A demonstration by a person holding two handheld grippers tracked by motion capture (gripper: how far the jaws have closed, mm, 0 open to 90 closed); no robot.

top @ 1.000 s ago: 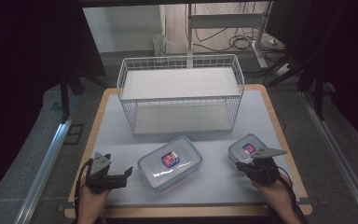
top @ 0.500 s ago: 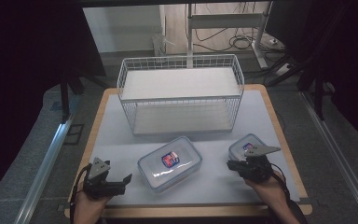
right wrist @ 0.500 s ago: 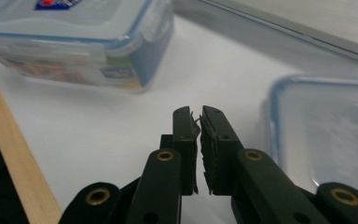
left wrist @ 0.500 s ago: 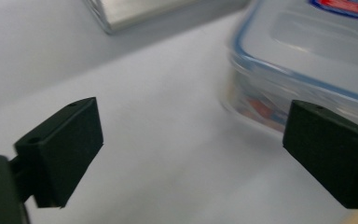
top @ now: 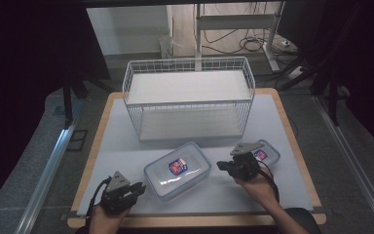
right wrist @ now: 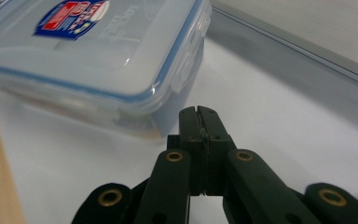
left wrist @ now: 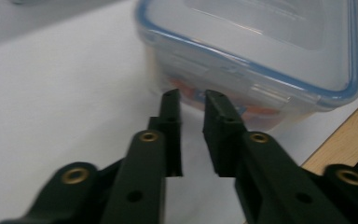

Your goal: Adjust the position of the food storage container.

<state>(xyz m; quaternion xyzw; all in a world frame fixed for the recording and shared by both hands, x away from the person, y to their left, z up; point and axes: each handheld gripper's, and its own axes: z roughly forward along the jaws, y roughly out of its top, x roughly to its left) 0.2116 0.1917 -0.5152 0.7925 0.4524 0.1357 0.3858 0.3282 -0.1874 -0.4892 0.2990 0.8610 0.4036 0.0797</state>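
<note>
The large container [top: 177,170] lies flat near the front edge of the table [top: 292,146], lid on, between the two grippers. The left gripper [top: 137,187] sits at its front-left corner; in the left gripper view its jaws stand a narrow gap apart, holding nothing, with the tips just short of the container's side wall [left wrist: 223,88] near a lid clasp. The right gripper [top: 222,165] is at the container's right side, jaws pressed fully together and empty, tips close to a corner of the box [right wrist: 135,100]. A small container [top: 264,151] lies just behind the right gripper, close to the table's right edge.

Risks, as judged from this position:
- The left jaw gap looks too narrow to take the lid rim; a push forward would likely slide the container toward the wire basket [top: 190,97].
- With the right jaws closed, contact would only nudge the box, and uneven pressure could rotate it.
- A backward move of the right hand could knock the small container toward the right edge.

Open room: a bare strip lies between the container and the basket; the front edge leaves little margin.
</note>
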